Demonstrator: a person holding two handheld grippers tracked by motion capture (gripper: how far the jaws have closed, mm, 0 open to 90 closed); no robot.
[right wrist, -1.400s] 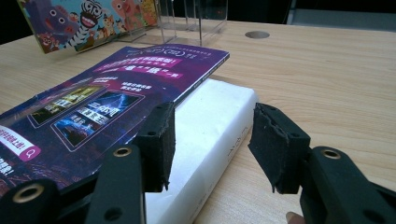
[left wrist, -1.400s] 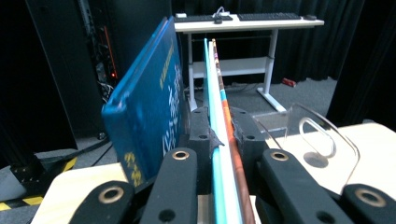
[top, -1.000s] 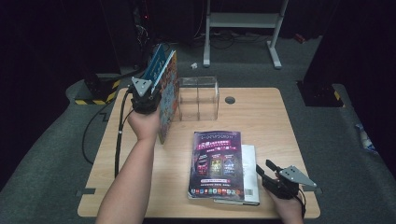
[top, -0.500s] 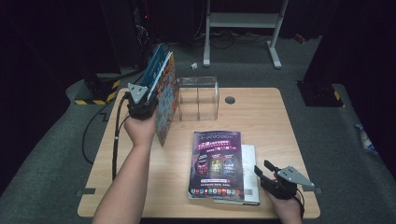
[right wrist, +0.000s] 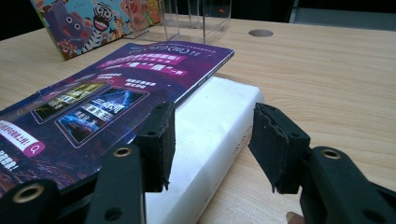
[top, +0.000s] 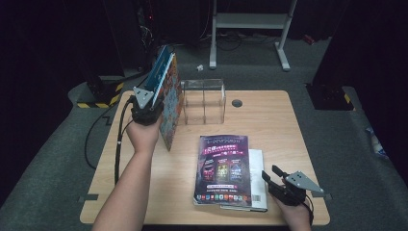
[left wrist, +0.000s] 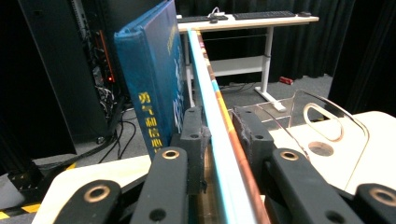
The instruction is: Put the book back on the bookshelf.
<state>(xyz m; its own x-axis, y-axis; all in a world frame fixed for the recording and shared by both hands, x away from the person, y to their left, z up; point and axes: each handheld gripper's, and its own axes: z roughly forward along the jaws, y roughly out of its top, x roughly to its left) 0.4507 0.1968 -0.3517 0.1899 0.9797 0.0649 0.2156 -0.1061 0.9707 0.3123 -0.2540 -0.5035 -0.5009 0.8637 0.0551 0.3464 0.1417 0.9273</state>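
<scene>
Left gripper is up at the far left of the table, with the thin picture book standing on edge between its jaws. In the left gripper view, the book's bright edge runs straight up the gap, and the jaws have just been opening. The pads look slack beside the cover rather than squeezing it, so I'd call this a release in hand.

The blue book stands upright just behind, and the picture book seems to lean towards it, right beside the clear acrylic rack. To do this well, I'd say let the book settle against its neighbour first, widen the jaws evenly, then draw the hand straight back along the cover so a pad doesn't drag it over.

Right gripper sits at the near right corner, jaws open and empty. They straddle the edge of the white book without touching it, as the right gripper view shows. The purple magazine lies flat on top of that white book, at near centre.

The count:
- Two grippers.
- Two books standing on edge.
- Two flat in the stack, which makes four printed things.
- One clear rack.
- One round cable hole in the table.
</scene>
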